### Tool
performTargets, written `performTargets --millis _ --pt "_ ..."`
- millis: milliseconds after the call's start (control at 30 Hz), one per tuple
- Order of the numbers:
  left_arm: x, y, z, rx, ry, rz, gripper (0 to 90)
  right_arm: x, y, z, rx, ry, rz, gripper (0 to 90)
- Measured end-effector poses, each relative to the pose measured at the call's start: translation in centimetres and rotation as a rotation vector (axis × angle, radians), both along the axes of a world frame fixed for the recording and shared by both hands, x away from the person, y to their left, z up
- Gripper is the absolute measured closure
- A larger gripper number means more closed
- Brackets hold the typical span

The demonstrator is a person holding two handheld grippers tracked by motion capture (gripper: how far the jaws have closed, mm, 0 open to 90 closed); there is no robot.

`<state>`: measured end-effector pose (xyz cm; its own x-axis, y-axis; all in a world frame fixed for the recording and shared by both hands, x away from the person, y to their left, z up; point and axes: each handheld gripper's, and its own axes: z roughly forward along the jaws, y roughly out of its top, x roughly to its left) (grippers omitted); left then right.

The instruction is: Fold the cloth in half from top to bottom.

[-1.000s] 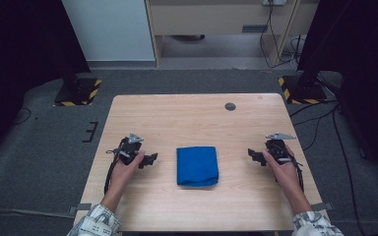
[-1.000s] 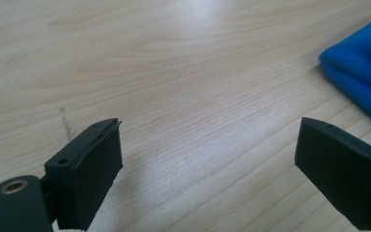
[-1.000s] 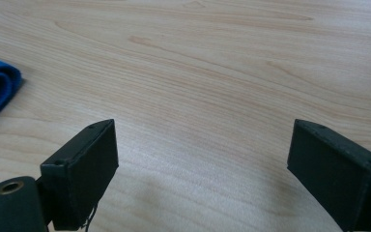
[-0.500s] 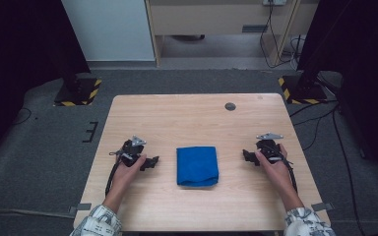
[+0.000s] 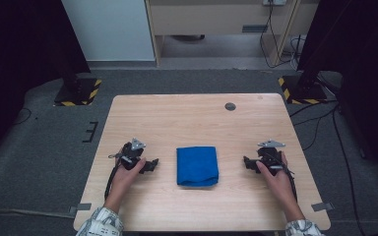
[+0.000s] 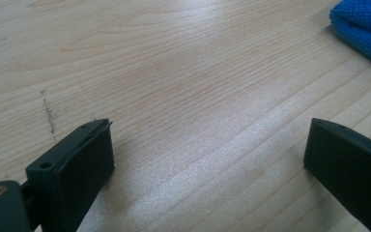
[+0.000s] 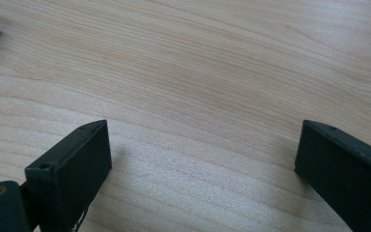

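A folded blue cloth [image 5: 197, 166] is lying near the middle of the wooden table [image 5: 187, 118]. The left gripper [image 5: 150, 165] and right gripper [image 5: 247, 162] are resting low on either side of the cloth, pointing toward it, each with jaws standing wide apart over bare wood; the right's have just been opening. The cloth is showing cut off at the frame edges in both gripper views.

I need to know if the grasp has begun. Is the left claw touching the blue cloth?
Apart. The high view shows bare table between the left claw and the blue cloth; the left gripper view shows open jaws over bare wood.
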<state>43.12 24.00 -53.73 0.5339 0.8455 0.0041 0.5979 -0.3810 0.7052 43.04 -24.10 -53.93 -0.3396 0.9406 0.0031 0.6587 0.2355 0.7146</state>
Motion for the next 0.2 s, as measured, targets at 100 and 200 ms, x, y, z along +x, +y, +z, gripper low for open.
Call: performTargets --millis 100,200 --pt "-0.01 0.00 0.00 0.000 0.000 0.000 2.6 0.01 -0.01 -0.01 0.000 -0.001 0.000 5.8" --pt "-0.01 0.00 0.00 0.000 0.000 0.001 2.6 0.02 0.00 0.00 0.000 0.000 0.000 5.4"
